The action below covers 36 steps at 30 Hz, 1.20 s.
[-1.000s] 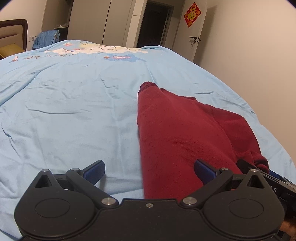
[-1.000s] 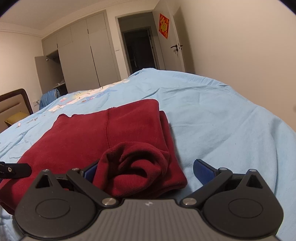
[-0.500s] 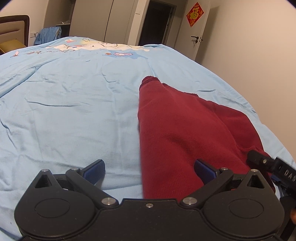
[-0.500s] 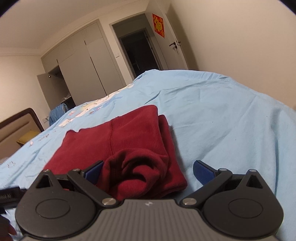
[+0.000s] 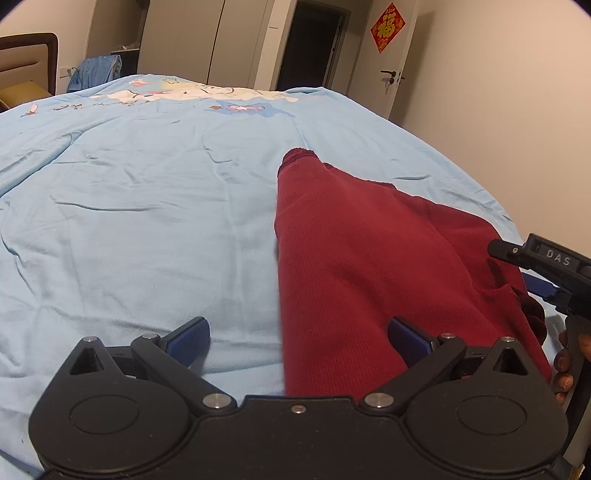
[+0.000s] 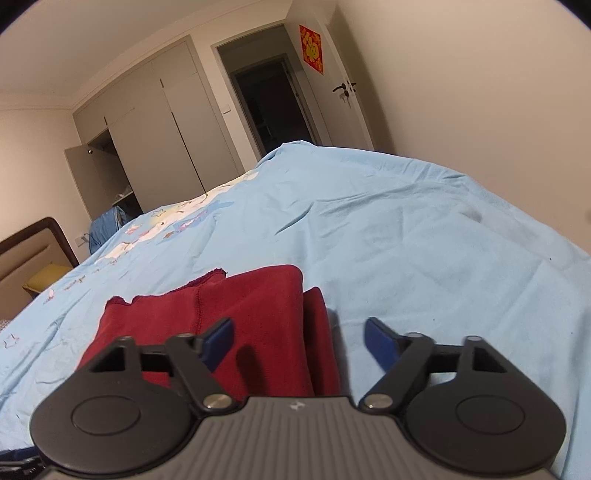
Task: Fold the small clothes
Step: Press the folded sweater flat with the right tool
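Red cloth, a small folded garment [image 5: 369,258], lies flat on the light blue bedsheet [image 5: 147,221]. Left gripper [image 5: 299,338] hovers over its near edge, jaws spread wide and empty. Right gripper [image 6: 299,341] also gapes wide above the garment's right edge, holding nothing.

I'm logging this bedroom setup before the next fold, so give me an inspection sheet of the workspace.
Surface: light blue bedsheet, wrinkled, cartoon print at far end.
Job's things: dark red garment, lying partly folded on the sheet.
Clutter: nothing seen on the bed.
Grippers: left tool open, right pad over garment; right tool open, holding nothing.
Cables: nothing seen.
Surroundings: headboard, wardrobe, dark doorway, red door decoration.
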Motion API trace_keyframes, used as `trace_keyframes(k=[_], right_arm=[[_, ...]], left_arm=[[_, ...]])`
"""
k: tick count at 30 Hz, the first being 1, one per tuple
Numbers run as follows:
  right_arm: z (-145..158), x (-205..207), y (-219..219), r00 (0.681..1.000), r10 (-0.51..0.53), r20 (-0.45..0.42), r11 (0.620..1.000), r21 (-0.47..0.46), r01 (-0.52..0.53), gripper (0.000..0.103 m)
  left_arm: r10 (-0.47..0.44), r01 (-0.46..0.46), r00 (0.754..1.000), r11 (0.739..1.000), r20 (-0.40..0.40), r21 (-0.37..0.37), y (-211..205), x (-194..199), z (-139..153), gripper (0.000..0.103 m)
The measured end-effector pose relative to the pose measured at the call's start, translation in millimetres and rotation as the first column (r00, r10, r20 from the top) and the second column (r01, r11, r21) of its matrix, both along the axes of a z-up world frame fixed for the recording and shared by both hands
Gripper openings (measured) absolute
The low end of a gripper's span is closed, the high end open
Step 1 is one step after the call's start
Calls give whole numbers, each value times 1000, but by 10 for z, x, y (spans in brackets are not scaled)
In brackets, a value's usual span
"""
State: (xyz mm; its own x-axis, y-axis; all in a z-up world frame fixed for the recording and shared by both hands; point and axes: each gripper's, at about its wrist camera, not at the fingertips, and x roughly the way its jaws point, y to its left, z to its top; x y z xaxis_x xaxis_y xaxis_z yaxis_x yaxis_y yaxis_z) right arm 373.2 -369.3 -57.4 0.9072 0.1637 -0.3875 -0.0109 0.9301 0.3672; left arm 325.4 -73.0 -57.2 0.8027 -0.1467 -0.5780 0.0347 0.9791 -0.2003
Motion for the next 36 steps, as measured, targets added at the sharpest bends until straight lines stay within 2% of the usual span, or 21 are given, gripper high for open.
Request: trace_keyframes(k=[2, 5, 8, 10, 15, 18, 20, 23, 28, 30, 36], right_arm=[[-23, -24, 42, 1000, -2, 5, 1000, -28, 2, 53], [-74, -97, 85, 1000, 4, 26, 999, -39, -3, 34], [-89, -179, 94, 999, 4, 50, 998, -58, -1, 21], [-95, -222, 89, 998, -2, 57, 998, -63, 5, 18], [-182, -269, 47, 999, -18, 34, 999, -26, 19, 18], [-211, -278, 24, 999, -20, 24, 1000, -4, 20, 21], [-221, -278, 2, 1000, -24, 15, 1000, 10, 24, 31], [-244, -271, -61, 1000, -24, -1, 999, 49, 24, 40], [-243, -249, -60, 1000, -9, -1, 998, 57, 9, 47], [-251, -242, -39, 1000, -4, -1, 999, 47, 4, 47], [-295, -234, 52, 1000, 7, 8, 1000, -6, -7, 35]], left_arm=[[-1, 1, 1000, 1000, -1, 0, 0, 1, 0, 102], [-3, 3, 1000, 1000, 1, 2, -2, -2, -4, 102], [-15, 15, 1000, 1000, 3, 8, -13, -15, -18, 102], [-20, 20, 1000, 1000, -2, 4, -13, -20, -29, 102], [-27, 27, 1000, 1000, -5, 7, -27, -16, -38, 102], [-28, 28, 1000, 1000, -5, 9, -30, -16, -40, 102], [-28, 28, 1000, 1000, -6, 11, -29, -18, -42, 102], [-28, 28, 1000, 1000, -6, 13, -37, -16, -41, 102], [-27, 27, 1000, 1000, -4, 14, -35, -16, -44, 102], [-27, 27, 1000, 1000, -5, 13, -35, -16, -43, 102], [-29, 29, 1000, 999, -4, 15, -38, -16, -45, 102]])
